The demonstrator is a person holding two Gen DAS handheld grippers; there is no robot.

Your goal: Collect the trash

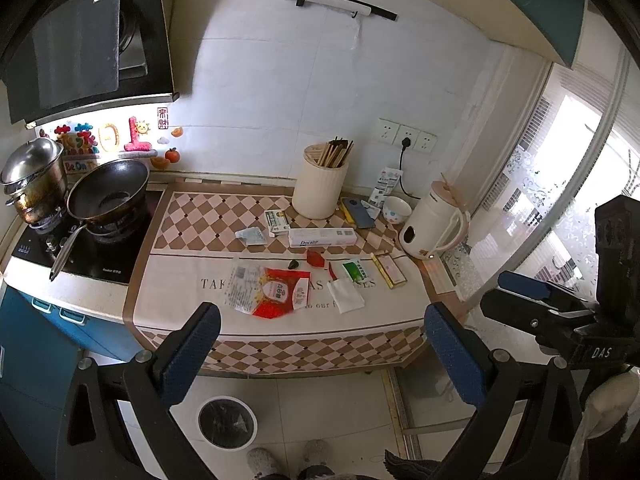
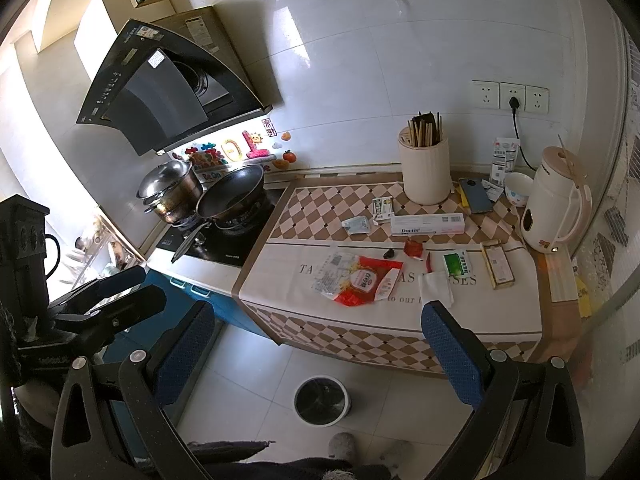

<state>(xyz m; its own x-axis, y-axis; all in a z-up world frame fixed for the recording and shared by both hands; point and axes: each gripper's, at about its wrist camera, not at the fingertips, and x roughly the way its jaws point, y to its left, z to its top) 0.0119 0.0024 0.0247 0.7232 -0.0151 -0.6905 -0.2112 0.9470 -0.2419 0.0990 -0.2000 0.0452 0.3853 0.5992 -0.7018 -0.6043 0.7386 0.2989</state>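
Trash lies scattered on the checked cloth (image 1: 180,280) of the counter: a red and clear wrapper (image 1: 268,292) (image 2: 358,278), a white tissue (image 1: 346,300) (image 2: 434,286), a green packet (image 1: 356,270) (image 2: 456,264), a small red wrapper (image 1: 314,258) (image 2: 414,248) and a pale sachet (image 1: 251,236) (image 2: 356,224). On the floor below stands a round bin (image 1: 227,422) (image 2: 322,400) with a dark liner. My left gripper (image 1: 320,310) is open and holds nothing, back from the counter's front edge. My right gripper (image 2: 318,307) is also open and holds nothing, at the same distance.
A long white Doctor box (image 1: 322,237), a yellow box (image 1: 388,270), a phone (image 1: 358,212), a bowl (image 1: 396,209), a chopstick holder (image 1: 320,188) and a kettle (image 1: 434,224) share the counter. A wok (image 1: 108,194) and a pot (image 1: 34,184) sit on the stove at left. Slippered feet (image 1: 264,460) stand by the bin.
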